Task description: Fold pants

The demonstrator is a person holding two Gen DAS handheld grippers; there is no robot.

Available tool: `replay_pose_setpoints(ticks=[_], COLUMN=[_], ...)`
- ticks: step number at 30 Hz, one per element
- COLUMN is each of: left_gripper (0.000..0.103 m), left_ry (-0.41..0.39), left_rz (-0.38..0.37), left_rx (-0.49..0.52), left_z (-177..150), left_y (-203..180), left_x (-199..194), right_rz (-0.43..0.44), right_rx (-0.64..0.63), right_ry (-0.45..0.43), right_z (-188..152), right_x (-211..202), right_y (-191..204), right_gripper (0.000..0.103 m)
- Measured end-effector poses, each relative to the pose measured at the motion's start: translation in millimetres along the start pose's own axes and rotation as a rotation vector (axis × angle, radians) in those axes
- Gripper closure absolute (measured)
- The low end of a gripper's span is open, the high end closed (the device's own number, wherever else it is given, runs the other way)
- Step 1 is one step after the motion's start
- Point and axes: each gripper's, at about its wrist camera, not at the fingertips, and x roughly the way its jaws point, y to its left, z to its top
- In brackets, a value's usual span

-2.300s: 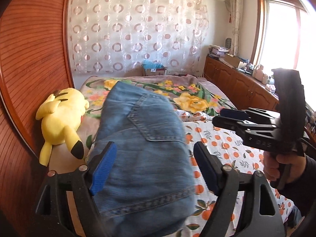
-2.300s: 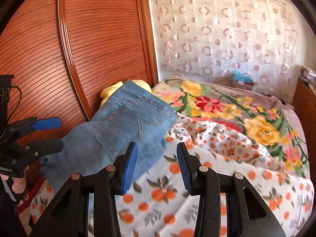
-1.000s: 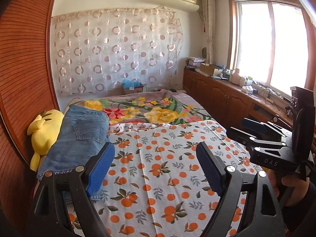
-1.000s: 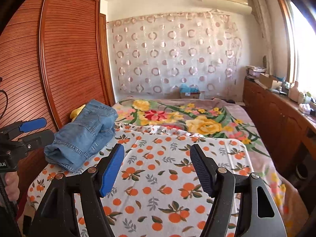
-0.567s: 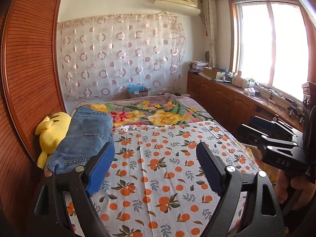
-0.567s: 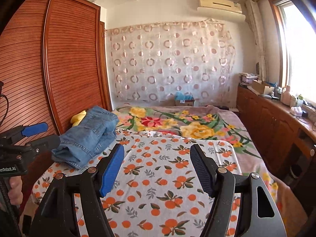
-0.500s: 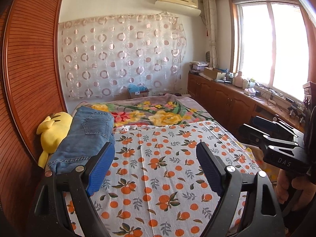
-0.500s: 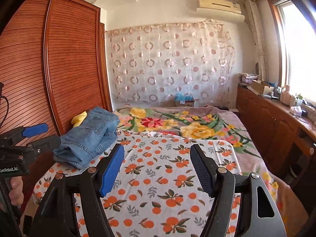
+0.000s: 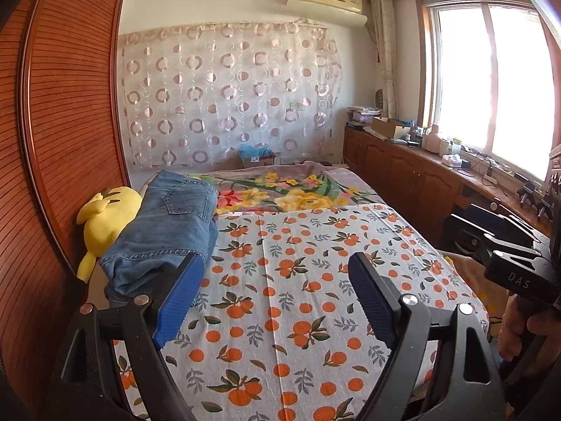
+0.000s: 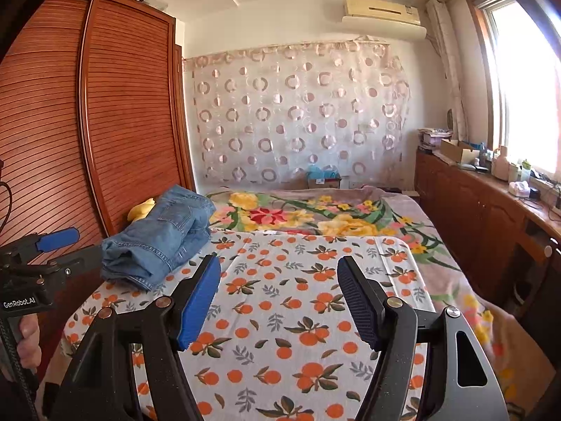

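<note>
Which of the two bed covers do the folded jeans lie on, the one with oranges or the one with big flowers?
The orange-print sheet: the folded jeans rest on its far left corner, beside the flowered blanket.

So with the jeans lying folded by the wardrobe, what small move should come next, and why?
Probably none on the jeans: they lie folded in a bundle beside the yellow plush toy. The left gripper and right gripper are open, empty and clear of them, so lowering both to rest seems apt.

Beside my blue pads (image 9: pixel 180 294): blue denim pants (image 9: pixel 168 228), yellow plush toy (image 9: pixel 105 217), orange-fruit-printed white sheet (image 9: pixel 298 280).
</note>
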Motion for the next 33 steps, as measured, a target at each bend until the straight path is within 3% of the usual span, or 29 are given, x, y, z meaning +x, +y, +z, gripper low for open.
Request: replay_pose_setpoints(ticks=[33], left_gripper=[0.018], left_ry=[0.004], left_rz=[-0.003], left_rx=[-0.008], left_z=[-2], left_y=[2], left_x=[1], right_rz=[0.001], right_rx=[-0.007], right_ry=[0.003], right_z=[-15], right_x=[-8], right_y=[-2], right_gripper=[0.032])
